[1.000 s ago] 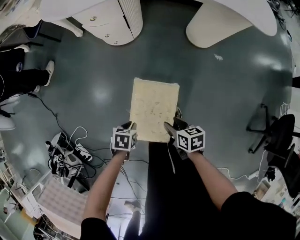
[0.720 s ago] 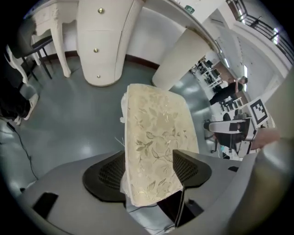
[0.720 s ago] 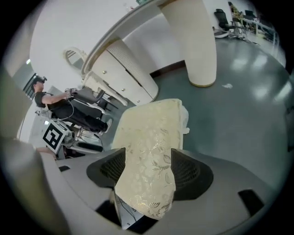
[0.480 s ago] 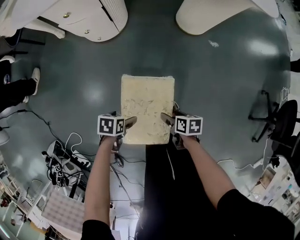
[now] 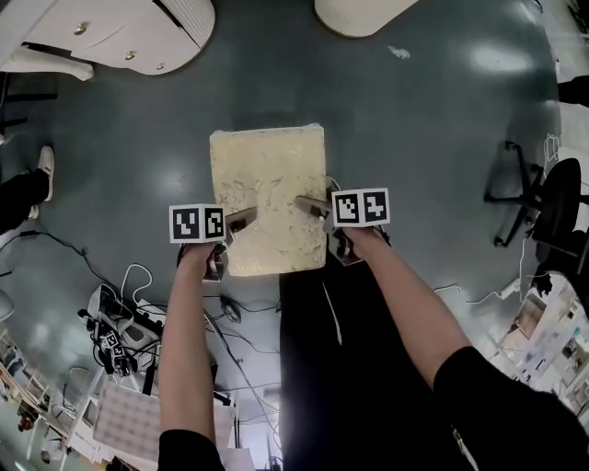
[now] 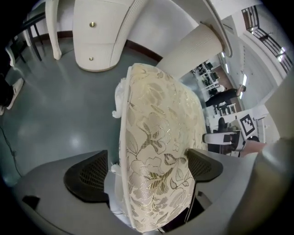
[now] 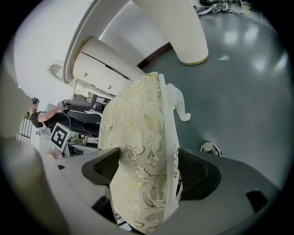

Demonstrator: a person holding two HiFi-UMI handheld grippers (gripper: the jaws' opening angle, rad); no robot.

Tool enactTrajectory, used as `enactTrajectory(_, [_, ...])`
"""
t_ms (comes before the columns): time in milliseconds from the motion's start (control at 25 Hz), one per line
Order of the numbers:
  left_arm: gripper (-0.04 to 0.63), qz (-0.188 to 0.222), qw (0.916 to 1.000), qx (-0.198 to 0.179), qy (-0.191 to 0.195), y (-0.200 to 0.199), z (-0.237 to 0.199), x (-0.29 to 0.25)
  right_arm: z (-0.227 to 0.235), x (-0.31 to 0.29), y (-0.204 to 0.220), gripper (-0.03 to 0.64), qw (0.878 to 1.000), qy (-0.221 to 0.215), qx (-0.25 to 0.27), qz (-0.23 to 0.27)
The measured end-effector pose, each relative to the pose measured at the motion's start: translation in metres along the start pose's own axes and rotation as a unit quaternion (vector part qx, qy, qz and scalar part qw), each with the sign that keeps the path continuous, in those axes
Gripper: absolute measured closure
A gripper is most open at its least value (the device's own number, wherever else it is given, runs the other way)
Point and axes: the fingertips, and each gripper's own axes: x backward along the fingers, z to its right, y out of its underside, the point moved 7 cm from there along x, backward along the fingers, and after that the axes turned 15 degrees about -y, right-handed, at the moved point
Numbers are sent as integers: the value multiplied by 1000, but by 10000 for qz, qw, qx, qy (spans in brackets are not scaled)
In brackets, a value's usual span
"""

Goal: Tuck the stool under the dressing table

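Note:
The stool (image 5: 267, 198) has a cream cushion with a gold floral pattern and stands on the grey floor in front of the white dressing table (image 5: 120, 37). My left gripper (image 5: 232, 237) straddles its near left edge and my right gripper (image 5: 322, 225) its near right edge. In the left gripper view the cushion (image 6: 156, 137) lies between the jaws of the left gripper (image 6: 149, 172), which are opening, with a gap at the left pad (image 6: 87, 176). The right gripper (image 7: 149, 170) likewise has its jaws opening around the cushion (image 7: 138, 124). The table's drawers (image 6: 98, 32) stand beyond the stool.
The table's second rounded leg (image 5: 359, 14) stands at the top, with a gap between it and the drawer unit. Cables and a power strip (image 5: 129, 313) lie at lower left. A black office chair (image 5: 543, 221) is at the right. A person's shoe (image 5: 41, 166) is at the left.
Both grippers have come down with the stool, and their jaws have spread from a tight grip on its near edges to a wide stance around them.

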Motion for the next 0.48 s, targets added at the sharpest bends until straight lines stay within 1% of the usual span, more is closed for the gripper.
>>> enactTrajectory(40, [57, -47, 9999, 93, 121, 2, -2, -2, 2, 1, 2, 272, 10000, -53, -45, 0])
enactTrajectory(120, [47, -164, 9980, 412, 452, 6, -5, -8, 6, 1, 2, 262, 9996, -225, -160, 45])
enactTrajectory(200, [46, -232, 9930, 770, 867, 9, -3, -14, 9, -2, 2, 262, 9986, -457, -263, 70])
enactTrajectory(240, [46, -229, 9908, 862, 1019, 11, 0, -16, 9, -4, 2, 262, 9980, -556, -294, 67])
enactTrajectory(280, [34, -212, 9903, 856, 1077, 12, 3, -17, 9, -5, 2, 262, 9976, -621, -297, 56])
enactTrajectory(320, [34, -199, 9913, 764, 1048, 12, 6, -18, 8, -5, 2, 262, 9976, -648, -262, 40])
enactTrajectory(440, [29, -256, 9967, 306, 704, 13, 14, -20, 2, -6, 3, 264, 9987, -513, 15, -6])
enactTrajectory(480, [10, -287, 9978, 191, 573, 14, 17, -21, 1, -7, 3, 264, 9990, -438, 78, 2])
